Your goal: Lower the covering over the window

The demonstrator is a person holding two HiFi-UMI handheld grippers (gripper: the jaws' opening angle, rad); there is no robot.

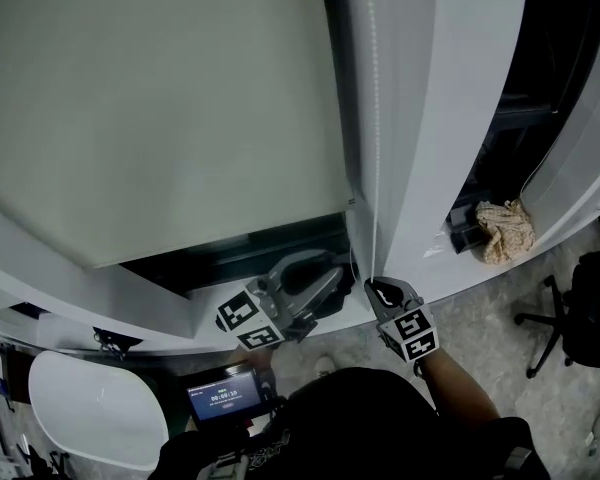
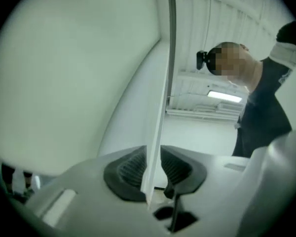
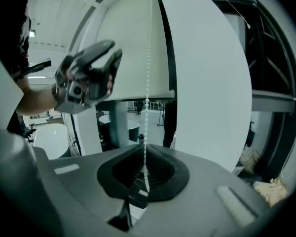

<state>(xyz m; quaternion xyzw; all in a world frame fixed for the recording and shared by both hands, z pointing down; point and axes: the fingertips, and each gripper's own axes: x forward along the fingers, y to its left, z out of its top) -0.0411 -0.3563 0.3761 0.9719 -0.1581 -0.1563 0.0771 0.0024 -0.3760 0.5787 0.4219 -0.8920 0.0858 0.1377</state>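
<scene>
A pale roller blind [image 1: 160, 108] covers most of the window, with its bottom bar just above the dark gap at the sill. A white bead chain [image 1: 373, 118] hangs beside it along the white pillar [image 1: 430, 118]. My right gripper [image 1: 382, 290] is low by the sill, shut on the bead chain [image 3: 148, 83], which runs straight down into its pads [image 3: 144, 172]. Just to the left, my left gripper [image 1: 332, 276] is open with nothing gripped. In the left gripper view its pads [image 2: 155, 169] stand apart, and a white vertical edge shows through the gap.
A crumpled cloth [image 1: 505, 230] lies on the sill [image 1: 460, 268] at the right. A black office chair [image 1: 580, 318] stands on the floor at far right. Below are a white rounded tub [image 1: 95, 408] and a small lit screen [image 1: 220, 396].
</scene>
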